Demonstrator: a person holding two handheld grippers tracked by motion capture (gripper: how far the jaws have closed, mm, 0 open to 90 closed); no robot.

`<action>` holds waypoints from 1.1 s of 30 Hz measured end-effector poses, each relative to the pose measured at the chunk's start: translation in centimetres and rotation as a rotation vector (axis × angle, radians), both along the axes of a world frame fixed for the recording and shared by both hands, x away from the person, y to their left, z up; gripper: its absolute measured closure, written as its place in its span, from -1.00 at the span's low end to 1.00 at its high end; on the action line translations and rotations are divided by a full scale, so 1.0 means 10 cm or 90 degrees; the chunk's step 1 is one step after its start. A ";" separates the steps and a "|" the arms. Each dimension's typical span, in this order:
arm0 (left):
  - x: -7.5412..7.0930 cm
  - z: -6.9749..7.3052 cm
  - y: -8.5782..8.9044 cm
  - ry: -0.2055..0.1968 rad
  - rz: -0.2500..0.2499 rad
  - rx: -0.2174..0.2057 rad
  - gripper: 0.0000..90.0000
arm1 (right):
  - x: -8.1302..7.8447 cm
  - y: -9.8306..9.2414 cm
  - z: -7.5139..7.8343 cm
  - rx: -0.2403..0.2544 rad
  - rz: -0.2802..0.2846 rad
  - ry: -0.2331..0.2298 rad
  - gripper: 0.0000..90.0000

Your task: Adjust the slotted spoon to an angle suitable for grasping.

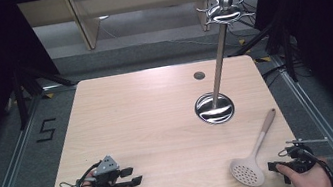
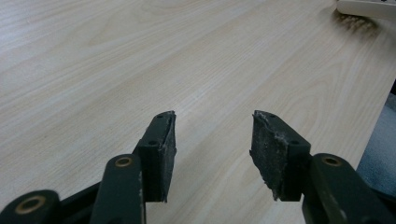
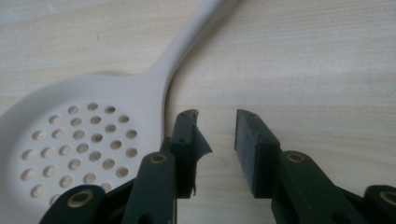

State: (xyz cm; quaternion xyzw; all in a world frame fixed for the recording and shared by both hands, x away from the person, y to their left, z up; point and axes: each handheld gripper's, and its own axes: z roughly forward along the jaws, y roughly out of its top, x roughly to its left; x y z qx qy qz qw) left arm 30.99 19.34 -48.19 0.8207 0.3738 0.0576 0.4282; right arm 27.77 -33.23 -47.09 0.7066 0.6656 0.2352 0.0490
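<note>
Your right gripper [image 3: 215,135] sits low over the table [image 1: 148,121] with its jaws apart and nothing between them, just beside the skimmer [image 3: 88,135]. The perforated bowl lies immediately to that claw's left, its rim almost under the left jaw, and the handle runs away ahead of the claw. In the high view the skimmer [image 1: 253,160] lies flat near your right hand [image 1: 309,174], bowl toward you, handle pointing up toward the stand [image 1: 215,108]. That lie probably suits a grip on the neck or handle, since the flat bowl offers the jaws little to bite.

Your left gripper [image 2: 212,140] also has its jaws spread wide and empty, over bare wood; a pale edge, likely the skimmer, shows far ahead and to its right. In the high view it [image 1: 129,177] rests well apart from the skimmer, seemingly parked out of the way.

The stand rises beyond the skimmer's handle, its hooked top [image 1: 224,9] free, so hanging the skimmer there looks like the aim.
</note>
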 end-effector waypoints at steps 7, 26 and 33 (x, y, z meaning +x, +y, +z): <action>0.02 0.02 -0.04 -0.007 -0.005 -0.010 0.08 | 0.01 0.01 0.04 0.013 -0.024 -0.002 0.57; -0.03 0.02 0.00 -0.002 -0.003 0.001 0.09 | 0.20 0.54 0.22 -0.006 0.180 0.080 1.00; -0.04 0.02 0.01 -0.008 -0.003 -0.009 0.09 | 0.18 0.74 0.18 -0.001 0.213 0.096 1.00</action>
